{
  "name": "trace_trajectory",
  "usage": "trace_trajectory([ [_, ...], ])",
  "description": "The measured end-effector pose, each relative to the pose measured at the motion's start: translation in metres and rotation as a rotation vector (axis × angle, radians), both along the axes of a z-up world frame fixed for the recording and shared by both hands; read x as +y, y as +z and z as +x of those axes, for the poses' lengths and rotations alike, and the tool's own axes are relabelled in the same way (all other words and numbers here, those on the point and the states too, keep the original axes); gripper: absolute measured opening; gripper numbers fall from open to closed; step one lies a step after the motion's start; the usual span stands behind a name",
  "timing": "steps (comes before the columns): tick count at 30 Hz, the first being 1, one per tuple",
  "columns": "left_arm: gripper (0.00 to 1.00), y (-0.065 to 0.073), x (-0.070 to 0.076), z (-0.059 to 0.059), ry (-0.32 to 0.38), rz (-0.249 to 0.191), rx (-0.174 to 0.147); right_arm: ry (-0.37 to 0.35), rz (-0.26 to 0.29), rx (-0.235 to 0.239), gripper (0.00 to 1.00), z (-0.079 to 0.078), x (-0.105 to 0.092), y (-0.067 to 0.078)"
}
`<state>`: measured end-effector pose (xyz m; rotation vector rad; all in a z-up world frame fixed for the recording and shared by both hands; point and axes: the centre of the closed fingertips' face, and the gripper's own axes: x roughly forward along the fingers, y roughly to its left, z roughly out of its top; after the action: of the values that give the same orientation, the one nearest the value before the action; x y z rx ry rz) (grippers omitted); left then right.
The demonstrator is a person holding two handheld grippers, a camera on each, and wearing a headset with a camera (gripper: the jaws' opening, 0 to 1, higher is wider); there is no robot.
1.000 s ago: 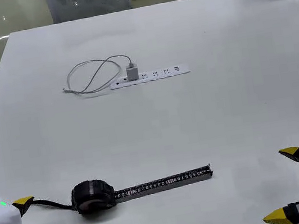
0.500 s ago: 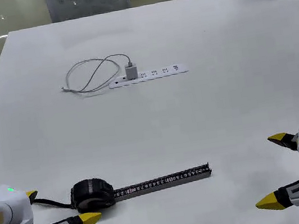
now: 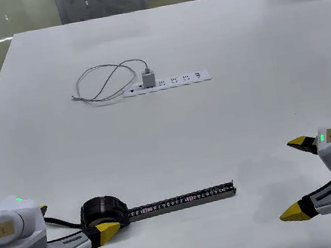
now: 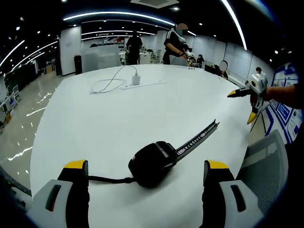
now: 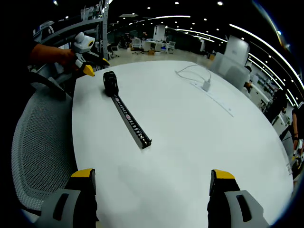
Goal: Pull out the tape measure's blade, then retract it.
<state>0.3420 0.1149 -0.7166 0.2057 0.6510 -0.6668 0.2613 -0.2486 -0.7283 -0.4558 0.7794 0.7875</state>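
Note:
A black tape measure (image 3: 104, 212) lies on the white table (image 3: 215, 122) near its front edge, its blade (image 3: 184, 200) pulled out to the right and flat on the surface. In the left gripper view the case (image 4: 153, 163) sits between and just ahead of my left gripper (image 4: 146, 168), which is open; a black strap trails from the case toward the left jaw. In the head view the left gripper (image 3: 74, 223) stands around the case's left side. My right gripper (image 3: 295, 176) is open, apart from the blade's end (image 5: 144, 141), which lies ahead of it (image 5: 151, 178).
A white power strip (image 3: 166, 83) with a plugged-in charger and coiled cable (image 3: 105, 82) lies mid-table. People stand beyond the far edge. A grey mesh chair (image 5: 40, 147) is close to the table's near side.
My left gripper has moved right toward the tape case, its jaws now astride it. My right gripper has risen and moved slightly further in. The tape measure has not moved.

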Motion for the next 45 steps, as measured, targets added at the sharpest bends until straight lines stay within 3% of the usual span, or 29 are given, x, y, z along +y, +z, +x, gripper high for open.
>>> trace_trajectory([
  [5, 0.99, -0.003, -0.006, -0.002, 0.011, -0.006, 0.016, 0.024, 0.006, 0.005, 0.99, 0.003, 0.007, -0.001],
  [7, 0.99, -0.005, -0.01, -0.003, 0.022, -0.031, 0.042, 0.035, 0.007, 0.003, 0.99, 0.006, 0.008, -0.001],
  [10, 0.99, -0.002, -0.015, 0.0, 0.05, -0.062, 0.03, 0.051, 0.009, 0.011, 0.99, 0.01, 0.01, -0.002],
  [16, 0.99, -0.005, -0.023, 0.005, 0.088, -0.091, 0.039, 0.091, -0.007, 0.021, 0.99, 0.018, 0.014, -0.001],
  [28, 0.99, -0.016, -0.025, 0.013, 0.183, -0.056, 0.01, 0.191, -0.053, 0.034, 0.99, 0.037, 0.027, -0.006],
  [30, 0.99, -0.021, -0.027, 0.012, 0.194, -0.069, 0.042, 0.206, -0.055, 0.037, 0.99, 0.039, 0.03, -0.006],
  [33, 0.99, -0.023, -0.028, 0.01, 0.216, -0.078, 0.062, 0.228, -0.065, 0.043, 0.99, 0.042, 0.033, -0.009],
  [38, 0.99, -0.02, -0.027, 0.013, 0.261, -0.078, 0.001, 0.269, -0.067, 0.064, 0.99, 0.046, 0.041, -0.014],
  [41, 0.99, -0.024, -0.029, 0.014, 0.274, -0.091, 0.003, 0.298, -0.083, 0.074, 0.99, 0.049, 0.044, -0.019],
  [43, 0.99, -0.029, -0.03, 0.013, 0.27, -0.075, 0.013, 0.315, -0.086, 0.076, 0.99, 0.049, 0.047, -0.021],
  [45, 0.99, -0.03, -0.03, 0.015, 0.279, -0.086, 0.0, 0.333, -0.099, 0.078, 0.99, 0.05, 0.049, -0.025],
])
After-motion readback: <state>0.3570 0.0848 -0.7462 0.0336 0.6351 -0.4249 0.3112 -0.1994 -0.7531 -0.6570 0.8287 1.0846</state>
